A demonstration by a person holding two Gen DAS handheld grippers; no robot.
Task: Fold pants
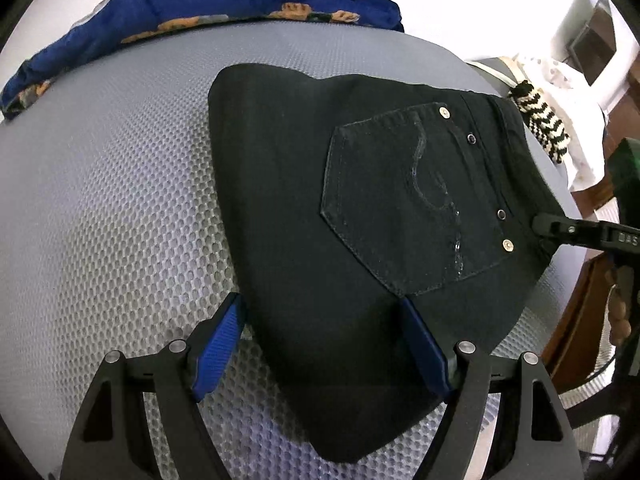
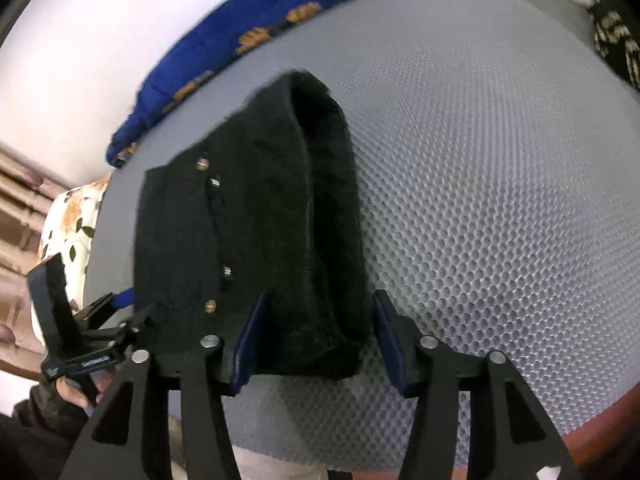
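The black pants [image 1: 360, 208] lie folded into a compact bundle on a grey surface covered with a honeycomb mesh mat [image 1: 120, 200]; it may be a table or a bed, and the pictures do not settle which. In the left wrist view a back pocket [image 1: 412, 200] faces up, with metal rivets at its corners, and the bundle narrows toward the near edge.

The left gripper [image 1: 322, 344] hangs over the near end of the pants with its blue-padded fingers [image 1: 218, 344] spread wide. One finger sits over the bare mat just beside the cloth, the other over the cloth itself. Nothing is pinched between them.

The right gripper [image 2: 316, 344] points down at another edge of the bundle. Its fingers [image 2: 250, 344] stand apart on either side of a thick fold of the pants; the pads do not appear to press on the cloth, though this view is blurred. In the left wrist view the tip of this gripper shows at the right edge of the pants, near the waistband, with part of a hand [image 1: 618, 312] behind it.

A blue cushion with orange patterns [image 1: 200, 4] lies along the far edge of the mat. A black-and-white striped cloth [image 1: 544, 128] sits past the right corner, well apart from the pants. In the right wrist view the left gripper's body and the hand [image 2: 76, 394] holding it show at lower left.
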